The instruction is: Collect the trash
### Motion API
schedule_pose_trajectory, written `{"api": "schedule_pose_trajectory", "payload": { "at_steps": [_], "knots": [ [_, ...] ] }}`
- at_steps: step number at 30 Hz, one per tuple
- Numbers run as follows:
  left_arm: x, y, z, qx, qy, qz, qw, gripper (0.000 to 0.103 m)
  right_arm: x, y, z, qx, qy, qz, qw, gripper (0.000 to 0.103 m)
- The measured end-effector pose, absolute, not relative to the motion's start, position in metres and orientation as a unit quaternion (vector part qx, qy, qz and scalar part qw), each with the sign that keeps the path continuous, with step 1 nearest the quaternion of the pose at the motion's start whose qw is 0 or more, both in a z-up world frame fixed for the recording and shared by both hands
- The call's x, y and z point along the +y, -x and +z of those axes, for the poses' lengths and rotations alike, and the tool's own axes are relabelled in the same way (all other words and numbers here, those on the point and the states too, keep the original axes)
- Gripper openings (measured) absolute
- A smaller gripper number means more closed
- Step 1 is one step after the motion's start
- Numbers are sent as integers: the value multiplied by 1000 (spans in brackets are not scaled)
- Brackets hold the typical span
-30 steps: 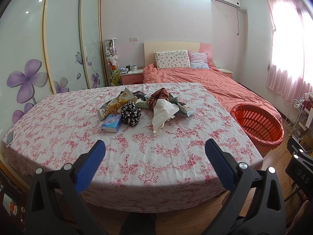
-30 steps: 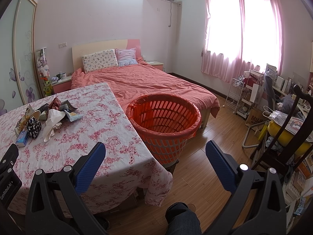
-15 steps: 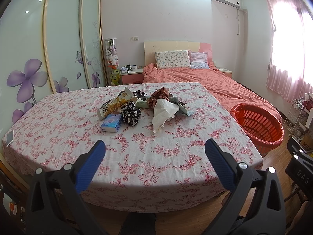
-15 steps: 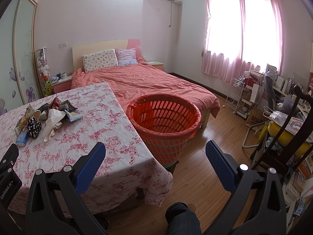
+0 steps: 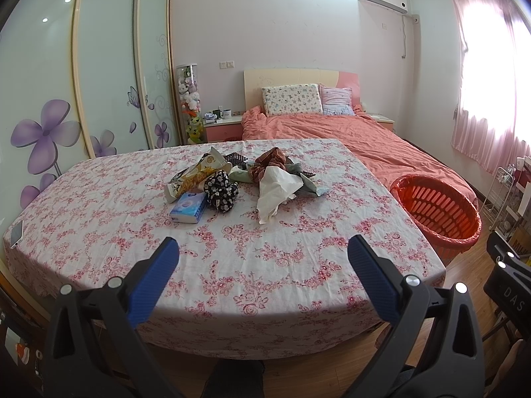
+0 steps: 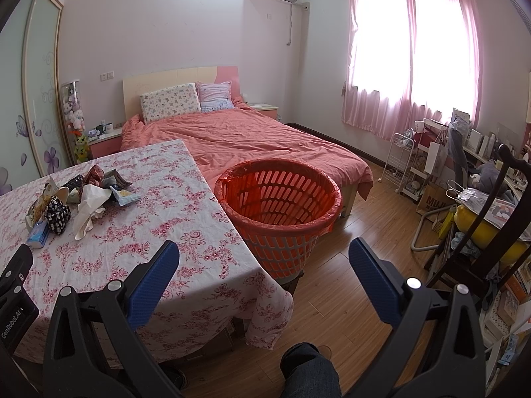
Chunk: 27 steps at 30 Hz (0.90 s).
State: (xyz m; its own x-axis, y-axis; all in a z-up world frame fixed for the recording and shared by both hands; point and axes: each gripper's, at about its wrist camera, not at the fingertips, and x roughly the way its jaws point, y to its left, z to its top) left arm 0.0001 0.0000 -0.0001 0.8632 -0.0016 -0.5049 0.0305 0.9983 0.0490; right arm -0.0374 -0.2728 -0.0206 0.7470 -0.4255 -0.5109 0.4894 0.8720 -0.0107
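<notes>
A heap of trash lies mid-table on the floral cloth: a white crumpled tissue (image 5: 277,189), a yellow snack bag (image 5: 195,177), a blue tissue pack (image 5: 189,207), a black flowered pouch (image 5: 220,190) and brownish wrappers (image 5: 268,164). The same heap shows at the left in the right wrist view, with the tissue (image 6: 89,207) in front. An orange basket (image 6: 278,212) lined with a red bag stands by the table's right corner. My left gripper (image 5: 262,255) hangs open over the table's near edge, well short of the heap. My right gripper (image 6: 264,258) is open, low before the basket.
A phone (image 5: 16,233) lies at the table's (image 5: 265,282) left edge. A bed with a salmon cover (image 6: 252,136) stands behind the basket. A dark chair (image 6: 491,232), a white trolley (image 6: 403,162) and cluttered shelves fill the right side. A person's knee (image 6: 308,371) shows below.
</notes>
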Motion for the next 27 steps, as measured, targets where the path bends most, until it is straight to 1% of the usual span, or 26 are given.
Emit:
{"api": "schedule_pose_trajectory", "payload": {
  "at_steps": [27],
  "knots": [
    [3,-8,-5,269,-24,-3,963,99,-274,32,-23,262,-64,-233,934,101]
  ]
}}
